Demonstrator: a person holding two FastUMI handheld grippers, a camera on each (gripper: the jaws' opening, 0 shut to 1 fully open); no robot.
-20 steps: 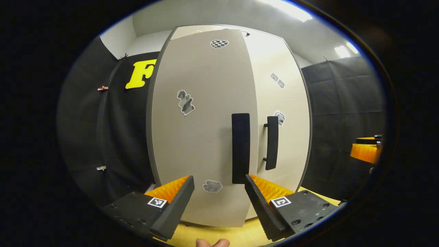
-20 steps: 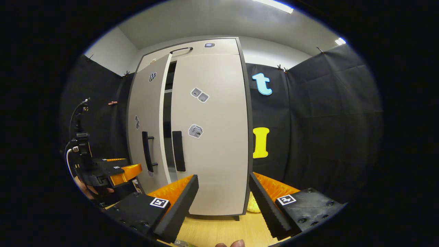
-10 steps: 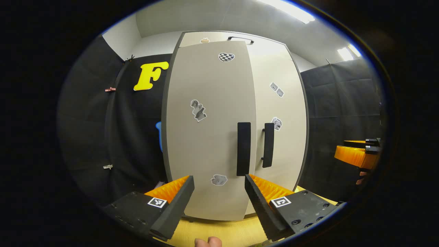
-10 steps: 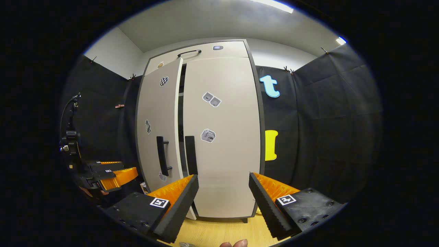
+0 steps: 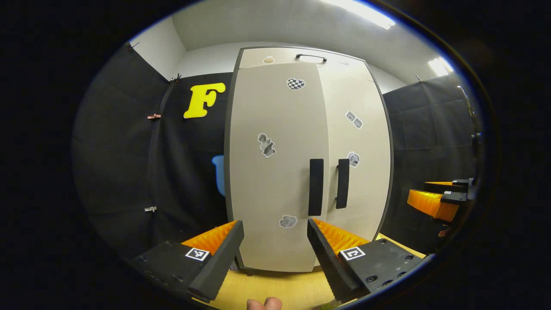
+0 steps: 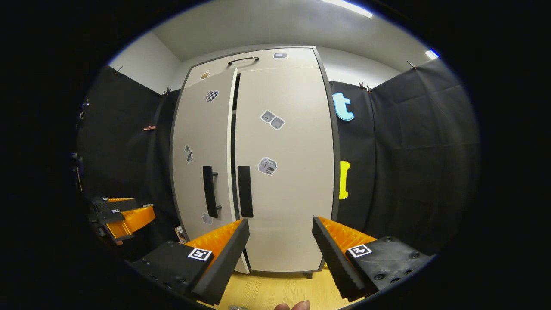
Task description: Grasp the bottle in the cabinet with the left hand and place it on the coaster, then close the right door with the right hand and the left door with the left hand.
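- Left gripper view had the left gripper (image 5: 275, 243) hanging released and empty, jaws spread, short of the cabinet (image 5: 308, 159) and touching nothing.
- Right gripper view had the right gripper (image 6: 280, 243) likewise spread and empty, well apart from the right door (image 6: 286, 172), which sat flush.
- Left door (image 6: 202, 159) stood almost shut, a thin dark gap beside its handle (image 6: 209, 191).
- Bottle and coaster could not be made out with certainty on the wooden table (image 6: 280, 290).
- Judged step: finishing the left door; the next move likely called for a light push near the handle edge to seat it.
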